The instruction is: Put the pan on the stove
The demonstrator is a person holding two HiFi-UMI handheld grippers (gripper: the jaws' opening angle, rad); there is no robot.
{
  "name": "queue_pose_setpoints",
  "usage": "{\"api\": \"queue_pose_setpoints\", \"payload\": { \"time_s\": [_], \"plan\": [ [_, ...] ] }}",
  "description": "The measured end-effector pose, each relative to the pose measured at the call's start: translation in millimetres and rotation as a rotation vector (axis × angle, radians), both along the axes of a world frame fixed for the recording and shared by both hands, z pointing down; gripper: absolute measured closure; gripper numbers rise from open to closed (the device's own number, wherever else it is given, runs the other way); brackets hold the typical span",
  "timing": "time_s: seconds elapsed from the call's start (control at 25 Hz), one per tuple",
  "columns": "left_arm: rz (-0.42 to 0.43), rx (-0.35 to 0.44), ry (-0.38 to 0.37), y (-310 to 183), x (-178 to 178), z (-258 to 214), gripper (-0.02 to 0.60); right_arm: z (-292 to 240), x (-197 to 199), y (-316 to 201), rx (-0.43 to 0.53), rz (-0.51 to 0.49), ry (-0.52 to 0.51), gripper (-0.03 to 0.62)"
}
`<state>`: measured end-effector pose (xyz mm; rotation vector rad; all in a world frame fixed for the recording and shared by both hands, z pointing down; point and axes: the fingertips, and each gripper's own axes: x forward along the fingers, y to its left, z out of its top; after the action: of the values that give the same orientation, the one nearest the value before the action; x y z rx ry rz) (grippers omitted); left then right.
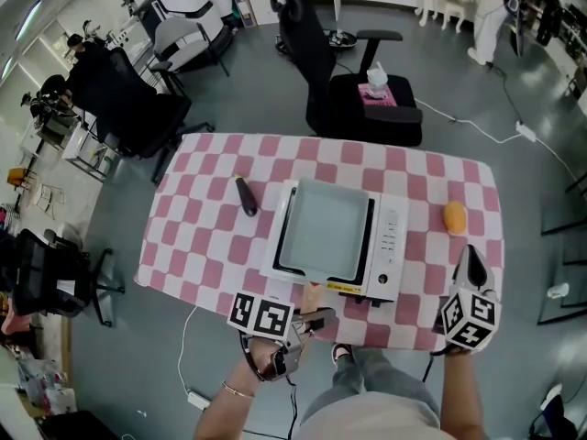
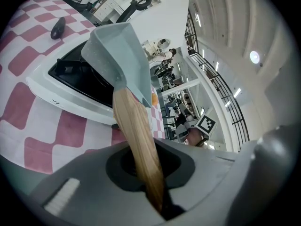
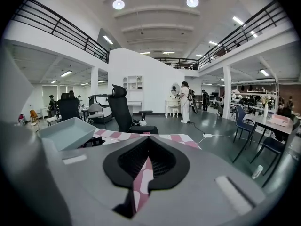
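Over the white stove (image 1: 393,236), the grey square pan (image 1: 326,230) hangs tilted, its wooden handle (image 2: 134,135) clamped in the left gripper (image 1: 307,324). Held so far out, it may swing or land crooked. The right gripper (image 1: 471,257) is closed and empty. A pink checked tablecloth (image 1: 211,236) lies beneath, with office chairs (image 1: 348,71) beyond.

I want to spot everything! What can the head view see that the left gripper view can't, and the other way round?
Only the head view: the button panel of the stove and the person's arm.

Only the left gripper view: the ceiling light and the balcony railing high up.

Both: the pale pan over the stove, its wooden handle clamped in the left gripper, the checked cloth, the black thing lying on it, and the right gripper.
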<state>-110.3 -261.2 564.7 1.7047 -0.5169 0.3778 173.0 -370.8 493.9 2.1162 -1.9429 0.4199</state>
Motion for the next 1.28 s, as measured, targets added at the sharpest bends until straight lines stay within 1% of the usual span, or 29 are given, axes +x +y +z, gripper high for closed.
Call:
{"api": "queue_pose_setpoints", "payload": {
  "time_s": [0.48, 1.28],
  "plan": [
    [0.009, -0.019, 0.054, -2, -2, 2, 0.558, 4, -5, 2, -0.021, -0.008, 0.006, 0.585],
    [0.03, -0.027, 0.072, -2, -6, 7, 0.554, 8, -20, 4, -0.042, -0.043, 0.02, 0.585]
  ]
}}
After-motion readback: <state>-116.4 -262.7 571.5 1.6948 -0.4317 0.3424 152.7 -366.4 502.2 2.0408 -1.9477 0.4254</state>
